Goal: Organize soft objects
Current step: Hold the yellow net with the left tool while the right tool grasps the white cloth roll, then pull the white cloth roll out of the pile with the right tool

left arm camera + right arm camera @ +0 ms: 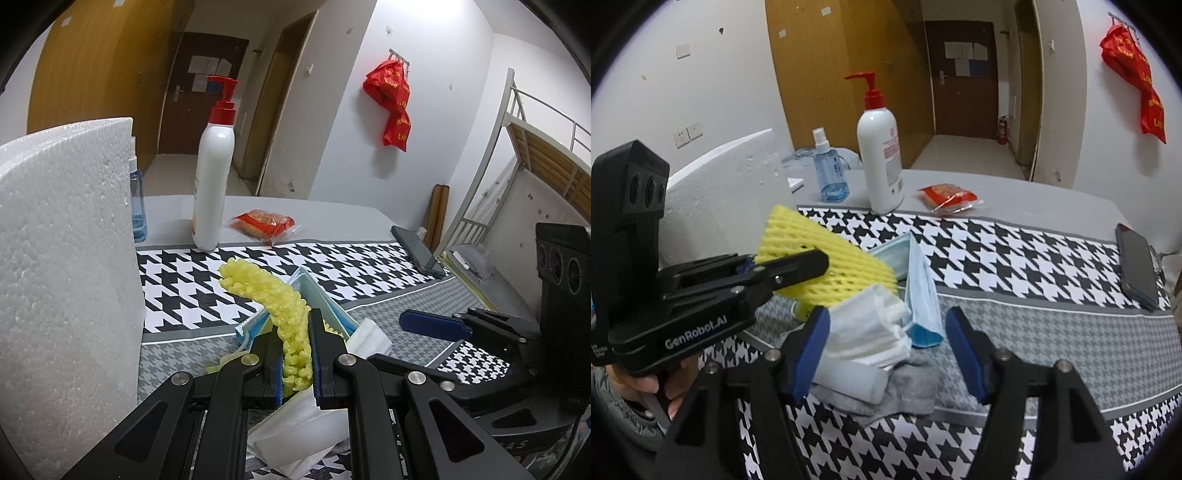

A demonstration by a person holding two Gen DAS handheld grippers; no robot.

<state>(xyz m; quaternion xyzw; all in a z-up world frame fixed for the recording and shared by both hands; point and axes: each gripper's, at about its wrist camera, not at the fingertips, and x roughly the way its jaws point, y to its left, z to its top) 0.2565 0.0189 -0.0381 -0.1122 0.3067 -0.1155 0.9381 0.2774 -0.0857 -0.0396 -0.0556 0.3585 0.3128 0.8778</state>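
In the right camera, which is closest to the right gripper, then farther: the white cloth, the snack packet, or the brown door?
1. White cloth, between the right gripper's fingers.
2. Snack packet, far on the table.
3. Brown door, down the hallway.

Grey cloth point(912, 391) half under white pads point(871, 325), bottle label point(892, 155) unreadable

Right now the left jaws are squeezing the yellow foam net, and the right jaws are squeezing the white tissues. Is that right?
Not quite. The left gripper really is shut on the yellow foam net. But the right gripper is open: the right wrist view shows its jaws spread wide, with the white tissues lying between them and not pinched. The right jaws squeeze nothing.
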